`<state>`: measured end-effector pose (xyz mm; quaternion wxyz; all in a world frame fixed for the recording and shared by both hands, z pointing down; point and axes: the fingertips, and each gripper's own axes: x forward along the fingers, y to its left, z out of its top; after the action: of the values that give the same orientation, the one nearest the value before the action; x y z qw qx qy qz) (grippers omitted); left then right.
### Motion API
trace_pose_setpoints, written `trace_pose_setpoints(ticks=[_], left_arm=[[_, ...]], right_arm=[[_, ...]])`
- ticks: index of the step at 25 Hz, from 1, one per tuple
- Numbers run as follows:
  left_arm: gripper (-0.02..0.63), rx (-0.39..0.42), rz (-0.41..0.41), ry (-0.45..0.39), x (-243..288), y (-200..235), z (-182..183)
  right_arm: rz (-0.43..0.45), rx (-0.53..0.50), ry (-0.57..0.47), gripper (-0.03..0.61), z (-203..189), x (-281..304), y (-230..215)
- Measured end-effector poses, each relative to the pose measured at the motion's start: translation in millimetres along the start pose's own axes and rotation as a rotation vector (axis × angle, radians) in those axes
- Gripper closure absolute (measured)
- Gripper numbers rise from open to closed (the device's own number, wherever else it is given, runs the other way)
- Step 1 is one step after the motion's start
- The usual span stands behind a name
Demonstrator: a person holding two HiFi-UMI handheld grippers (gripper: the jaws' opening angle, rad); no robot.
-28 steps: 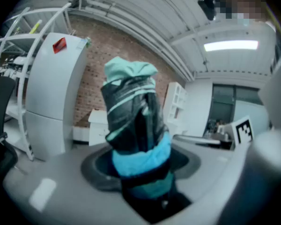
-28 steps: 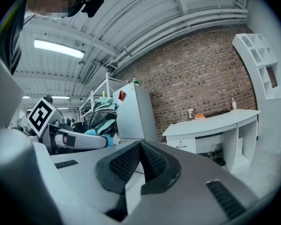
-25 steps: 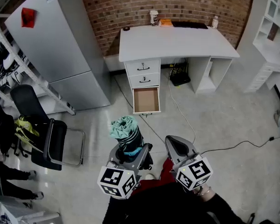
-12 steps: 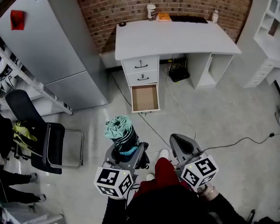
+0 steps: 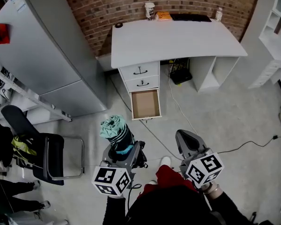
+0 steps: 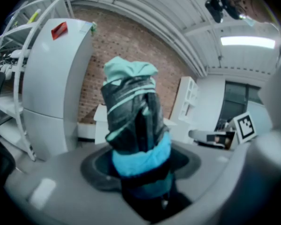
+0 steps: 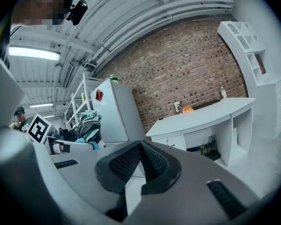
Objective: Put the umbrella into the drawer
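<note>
A folded umbrella [image 5: 114, 130], dark with a teal top and a blue band, stands upright between the jaws of my left gripper [image 5: 124, 151], which is shut on its lower part. It fills the middle of the left gripper view as umbrella [image 6: 136, 125] in the left gripper [image 6: 141, 170]. My right gripper [image 5: 184, 138] is level with it on the right, pads pressed together with nothing between them; the right gripper [image 7: 140, 159] shows the same. The open bottom drawer [image 5: 145, 104] of the white desk [image 5: 178, 39] lies ahead on the floor side, empty inside.
A grey fridge [image 5: 42, 55] stands left of the desk. A black chair [image 5: 42, 149] is at my left. A cable [image 5: 178, 107] trails across the floor from under the desk. White shelving [image 5: 276, 36] lines the right wall. Small items sit at the desk's back edge.
Both grippers, with the umbrella still in the left one, have moved forward toward the desk and its open drawer. The grip looks unchanged.
</note>
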<state>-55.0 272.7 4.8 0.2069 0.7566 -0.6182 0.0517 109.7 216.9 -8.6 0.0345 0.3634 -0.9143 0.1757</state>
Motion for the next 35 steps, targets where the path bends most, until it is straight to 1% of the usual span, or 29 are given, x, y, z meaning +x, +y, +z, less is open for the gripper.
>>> trace_pose_setpoints(ticks=[5, 9, 12, 15, 20, 23, 26, 30, 33, 35], left_arm=[[0.354, -0.016, 0.012, 0.017, 38, 12, 8], [0.354, -0.024, 0.023, 0.037, 61, 18, 11], [0.354, 0.007, 0.018, 0.057, 80, 14, 14], [0.354, 0.047, 0.004, 0.083, 99, 12, 14], [0.354, 0.064, -0.015, 0.13, 129, 24, 10], [0.354, 0.072, -0.028, 0.161, 152, 38, 1], [0.354, 0.071, -0.058, 0.192, 184, 56, -6], [0.354, 0.08, -0.099, 0.246, 223, 87, -12], [0.354, 0.1, -0.143, 0.282, 252, 104, -16], [0.354, 0.112, -0.174, 0.306, 273, 115, -20]], right_arm=[[-0.022, 0.004, 0.009, 0.576, 10, 24, -35], [-0.022, 0.013, 0.016, 0.577, 15, 40, -54], [-0.011, 0.02, 0.015, 0.577, 20, 48, -65], [-0.009, 0.025, 0.031, 0.577, 17, 58, -74], [-0.021, 0.05, 0.06, 0.576, 7, 74, -84], [-0.045, 0.063, 0.077, 0.577, -4, 86, -95], [-0.085, 0.072, 0.095, 0.577, -14, 105, -111], [-0.148, 0.119, 0.17, 0.577, -31, 140, -121], [-0.185, 0.137, 0.178, 0.577, -40, 168, -132], [-0.206, 0.136, 0.159, 0.577, -46, 190, -142]])
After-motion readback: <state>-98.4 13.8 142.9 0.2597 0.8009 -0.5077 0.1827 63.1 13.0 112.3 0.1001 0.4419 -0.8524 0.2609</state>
